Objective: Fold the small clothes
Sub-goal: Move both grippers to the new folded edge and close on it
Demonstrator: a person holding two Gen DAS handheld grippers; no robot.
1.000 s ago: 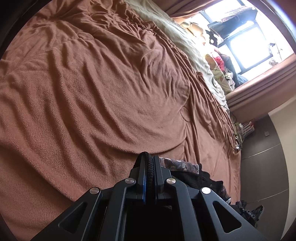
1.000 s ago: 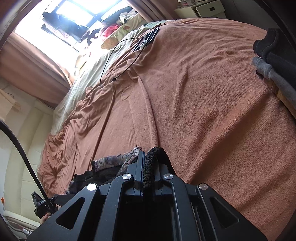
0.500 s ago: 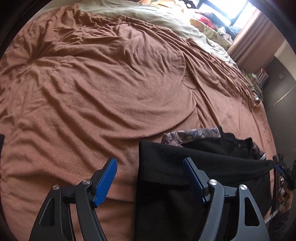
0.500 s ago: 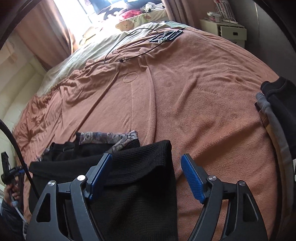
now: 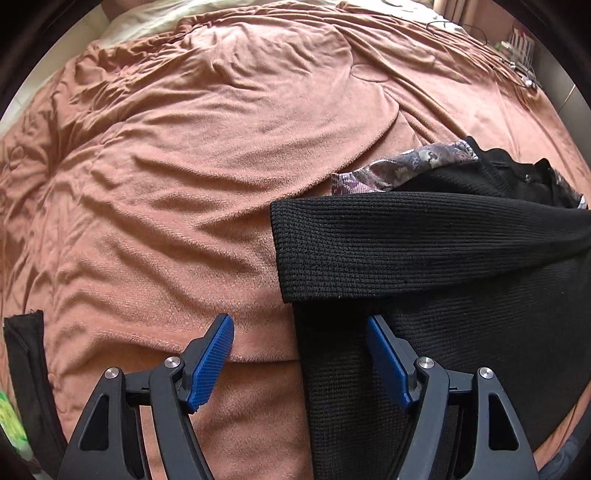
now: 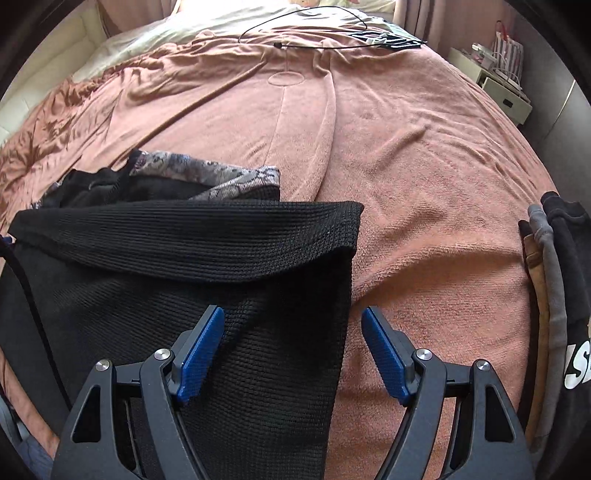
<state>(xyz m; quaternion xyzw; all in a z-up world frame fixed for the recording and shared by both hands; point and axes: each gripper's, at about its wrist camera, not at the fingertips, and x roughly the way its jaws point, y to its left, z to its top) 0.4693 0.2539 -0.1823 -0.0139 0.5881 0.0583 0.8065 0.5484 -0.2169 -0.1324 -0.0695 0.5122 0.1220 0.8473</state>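
Observation:
A black knit garment [image 5: 424, 251] lies on the brown bedspread [image 5: 184, 166], its far edge folded back toward me as a thick band. It also shows in the right wrist view [image 6: 192, 251]. My left gripper [image 5: 301, 354] is open and empty over the garment's left edge. My right gripper [image 6: 291, 347] is open and empty over its right edge. A grey patterned cloth [image 5: 406, 166] and more black clothing lie just behind the fold; the cloth shows in the right view too [image 6: 207, 173].
Folded dark and grey clothes [image 6: 554, 295] are stacked at the right edge of the right wrist view. A black strap-like piece [image 5: 26, 369] lies at lower left. A black cable [image 6: 314, 22] lies far up the bed. A white bedside cabinet [image 6: 498, 85] stands beyond.
Both grippers were shut on the black garment's edge one second ago. They have opened and let it go, then drawn back a little. The folded band now lies flat on the garment.

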